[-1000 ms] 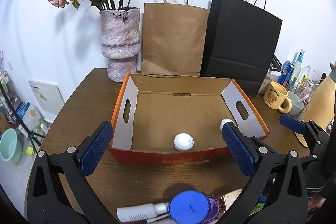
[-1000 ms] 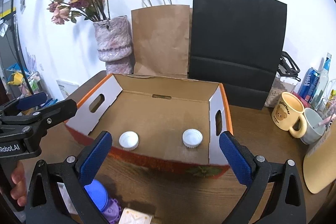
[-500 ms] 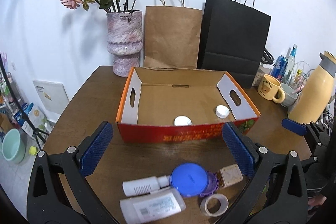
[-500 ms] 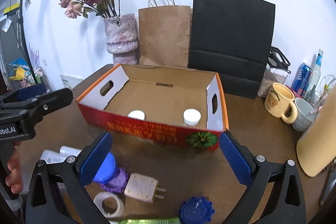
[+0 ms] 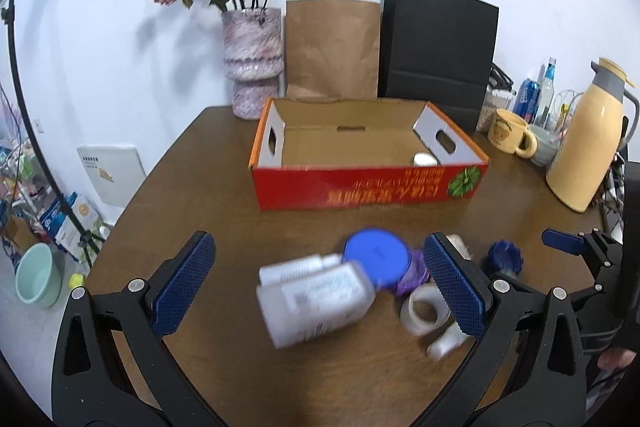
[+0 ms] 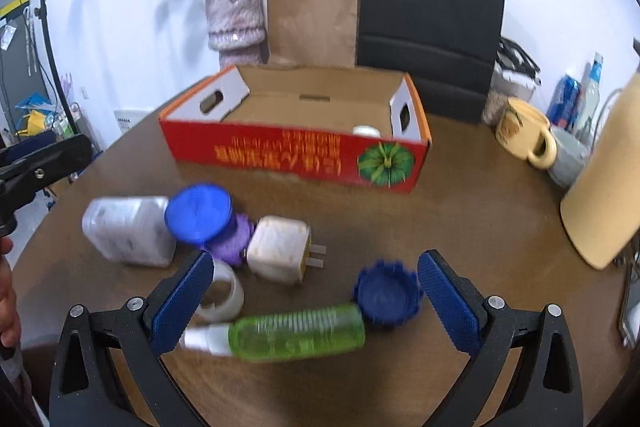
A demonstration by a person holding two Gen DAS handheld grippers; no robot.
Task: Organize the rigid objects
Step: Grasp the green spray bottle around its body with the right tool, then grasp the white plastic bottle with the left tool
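Brown table (image 6: 460, 211): green ribbed spray bottle (image 6: 296, 333) lying flat; left tongs (image 5: 320, 285), right tongs (image 6: 312, 301) apart

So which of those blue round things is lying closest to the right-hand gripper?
The dark blue ridged cap, lying just inside the right gripper's right finger. The brighter smooth blue lid sits farther off, on the purple piece.

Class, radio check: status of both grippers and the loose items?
Left gripper, right gripper open, empty. Green bottle between right's pads. Red box ahead, unobstructed.
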